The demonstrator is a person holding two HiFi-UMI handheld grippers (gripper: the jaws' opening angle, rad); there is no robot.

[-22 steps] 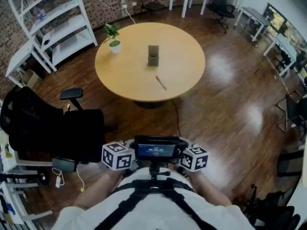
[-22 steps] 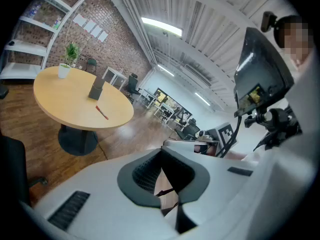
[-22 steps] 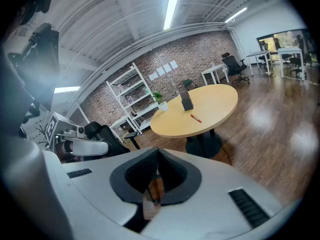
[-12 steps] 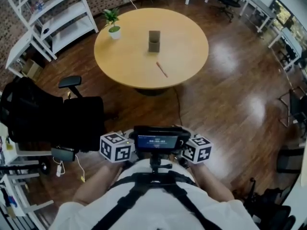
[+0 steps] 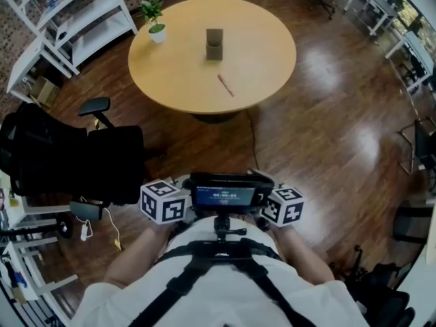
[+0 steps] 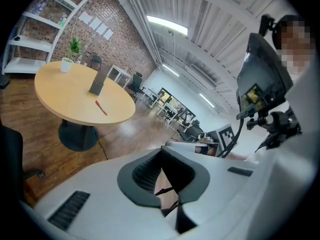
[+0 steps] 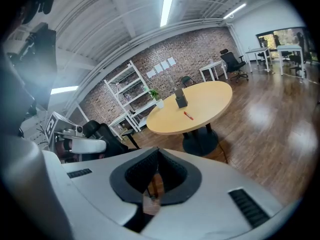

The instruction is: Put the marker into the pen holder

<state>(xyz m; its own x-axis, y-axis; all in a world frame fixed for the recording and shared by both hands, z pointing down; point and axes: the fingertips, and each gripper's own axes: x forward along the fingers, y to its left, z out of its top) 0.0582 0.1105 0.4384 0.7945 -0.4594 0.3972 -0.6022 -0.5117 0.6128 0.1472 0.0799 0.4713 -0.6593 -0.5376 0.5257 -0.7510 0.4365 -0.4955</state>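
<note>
Our head view shows the red marker [image 5: 225,85] lying on the round table [image 5: 170,80], near the upright pen holder [image 5: 214,44], but hides our jaws. The gripper views show left gripper [image 6: 161,150] and right gripper [image 7: 157,150] pressed closed, holding nothing.

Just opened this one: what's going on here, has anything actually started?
Not really. A person stands some way back from the round table, holding the left gripper and the right gripper close to the body. Both are shut and hold nothing. The red marker lies flat on the tabletop, apart from the dark pen holder, which stands upright nearer the middle. A small potted plant sits at the table's edge. Nothing is picked up yet.
</note>
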